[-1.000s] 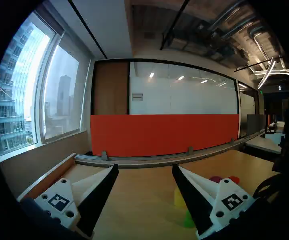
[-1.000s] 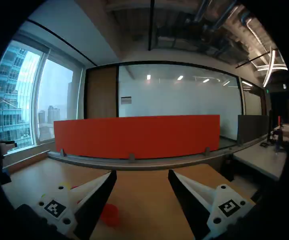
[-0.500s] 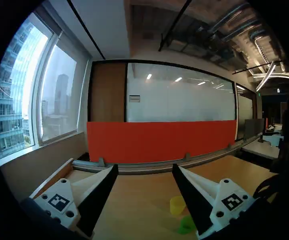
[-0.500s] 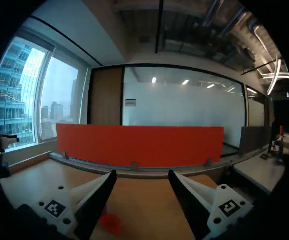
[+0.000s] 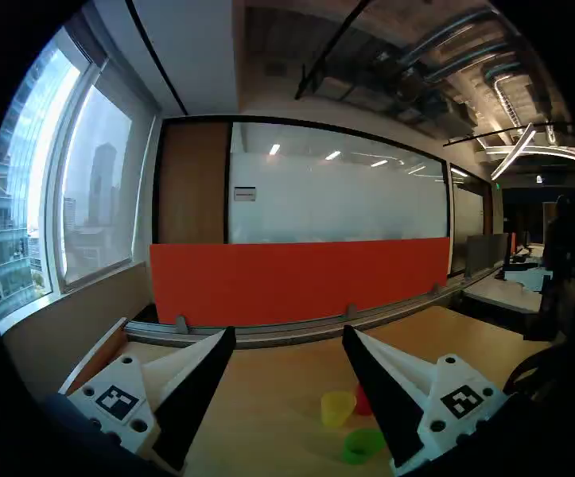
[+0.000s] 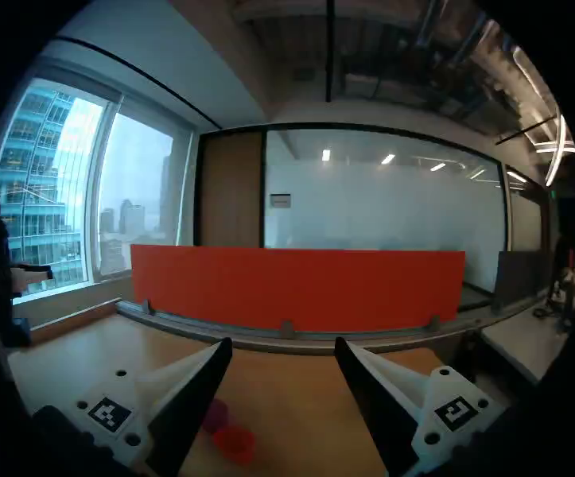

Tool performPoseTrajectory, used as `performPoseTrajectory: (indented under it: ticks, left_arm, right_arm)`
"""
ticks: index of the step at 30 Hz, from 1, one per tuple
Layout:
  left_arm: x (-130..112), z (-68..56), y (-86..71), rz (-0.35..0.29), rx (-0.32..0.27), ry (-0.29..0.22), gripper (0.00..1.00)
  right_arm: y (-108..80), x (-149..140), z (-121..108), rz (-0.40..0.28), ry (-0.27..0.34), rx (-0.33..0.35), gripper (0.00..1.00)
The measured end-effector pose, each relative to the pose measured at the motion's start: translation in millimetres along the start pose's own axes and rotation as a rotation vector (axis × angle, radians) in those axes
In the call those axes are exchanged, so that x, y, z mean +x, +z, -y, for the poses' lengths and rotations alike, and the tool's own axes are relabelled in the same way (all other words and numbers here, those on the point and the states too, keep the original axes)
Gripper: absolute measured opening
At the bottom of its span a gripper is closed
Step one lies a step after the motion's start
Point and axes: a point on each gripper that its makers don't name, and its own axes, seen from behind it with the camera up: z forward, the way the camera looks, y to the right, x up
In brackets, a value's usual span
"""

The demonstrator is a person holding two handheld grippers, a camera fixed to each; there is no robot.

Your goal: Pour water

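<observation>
Left tool [image 5: 287,331] and right tool [image 6: 281,343] gape; yellow cup [image 5: 336,406] stands on desk [image 5: 271,397].

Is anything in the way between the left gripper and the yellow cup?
Nothing visible. The left gripper is open, bare desk lies before the yellow cup, and the green cup sits nearer, off to the side.

In the left gripper view, at lower centre, a small red plastic cup [image 5: 362,401] is mostly hidden behind a white finger [image 5: 398,381] of the left gripper [image 5: 285,335], and a low green plastic cup [image 5: 357,446] is partly covered. In the right gripper view, at lower left, a magenta plastic cup [image 6: 218,414] is half hidden behind a finger [image 6: 182,383] of the right gripper [image 6: 283,343].
</observation>
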Motion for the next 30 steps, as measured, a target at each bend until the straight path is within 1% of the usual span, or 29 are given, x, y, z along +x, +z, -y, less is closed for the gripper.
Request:
performPoseTrajectory:
  ticks: [9, 16, 18, 21, 27, 30]
  left_arm:
    - [6, -19.9, -1.0, -0.009, -0.115, 0.019, 1.0]
    - [13, -34.9, -3.7, -0.03, -0.201, -0.005, 1.0]
    - [13, -40.7, -4.9, -0.029, -0.229, -0.009, 1.0]
    - [12, -46.8, -5.8, -0.026, -0.259, 0.0, 1.0]
    - [6, -53.8, -6.2, -0.013, -0.29, 0.033, 1.0]
    - [6, -58.1, -7.3, -0.009, -0.313, 0.035, 1.0]
  right_arm:
    - [-6.4, 4, 32, 0.005, 0.008, 0.184, 1.0]
    - [-17.8, 14, 66, -0.016, -0.017, 0.329, 1.0]
    - [-19.8, 17, 73, -0.023, -0.017, 0.359, 1.0]
    - [-20.3, 17, 78, -0.023, -0.02, 0.386, 1.0]
    - [-22.8, 16, 87, -0.019, -0.067, 0.424, 1.0]
    - [-26.0, 14, 96, -0.009, -0.084, 0.457, 1.0]
